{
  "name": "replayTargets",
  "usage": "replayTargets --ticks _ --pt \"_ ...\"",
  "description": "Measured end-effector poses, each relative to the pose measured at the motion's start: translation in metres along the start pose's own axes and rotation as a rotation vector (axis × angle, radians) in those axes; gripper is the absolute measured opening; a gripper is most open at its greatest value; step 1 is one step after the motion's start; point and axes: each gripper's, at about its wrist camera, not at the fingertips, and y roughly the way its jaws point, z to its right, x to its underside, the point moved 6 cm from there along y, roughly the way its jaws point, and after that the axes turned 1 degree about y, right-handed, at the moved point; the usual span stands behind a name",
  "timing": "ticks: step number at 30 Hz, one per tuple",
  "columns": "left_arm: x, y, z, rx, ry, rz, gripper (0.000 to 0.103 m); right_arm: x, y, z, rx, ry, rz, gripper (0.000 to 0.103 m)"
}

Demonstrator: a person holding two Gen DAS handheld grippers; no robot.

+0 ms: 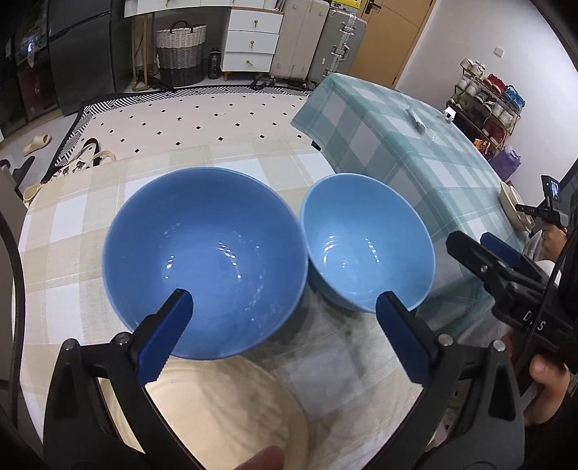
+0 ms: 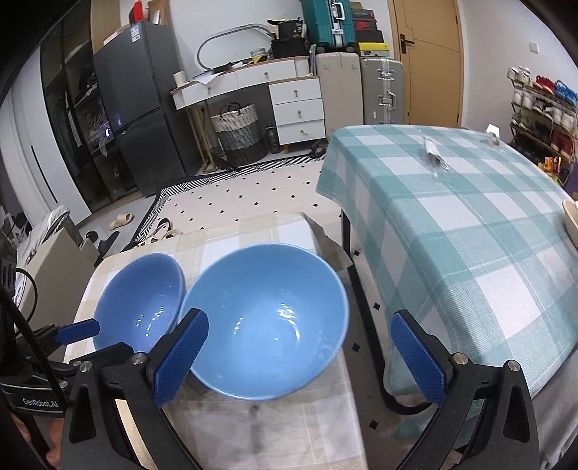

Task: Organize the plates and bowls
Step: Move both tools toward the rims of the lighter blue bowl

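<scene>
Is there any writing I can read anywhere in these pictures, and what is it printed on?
"GenRobot.AI": on the left gripper's black body, seen from the right wrist.
"D S": on the right gripper's black body; middle letters unreadable.
Fridge sticker: too small to read.

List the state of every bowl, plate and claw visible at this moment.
Larger blue bowl: upright, empty, on the beige checked cloth.
Smaller blue bowl: upright, empty, right beside the larger one.
Cream plate: flat, empty, nearest the camera.
Left claw: open, holding nothing.
Right claw: open, holding nothing.
</scene>
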Motion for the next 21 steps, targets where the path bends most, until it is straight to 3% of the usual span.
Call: replayTargets --ticks 10,15,21 --pt "-0.001 0.023 0.037 0.051 -0.006 -0.028 0.099 0.003 0.003 0.023 -0.003 0.048 -0.027 0.102" --pt "-0.004 0.027 0.048 0.151 -0.032 -0.04 0.098 0.007 0.007 0.032 -0.01 0.069 -0.037 0.102" --pt "-0.002 0.041 0.048 0.2 -0.079 -0.079 0.095 0.011 0.013 0.044 -0.018 0.103 -0.053 0.102"
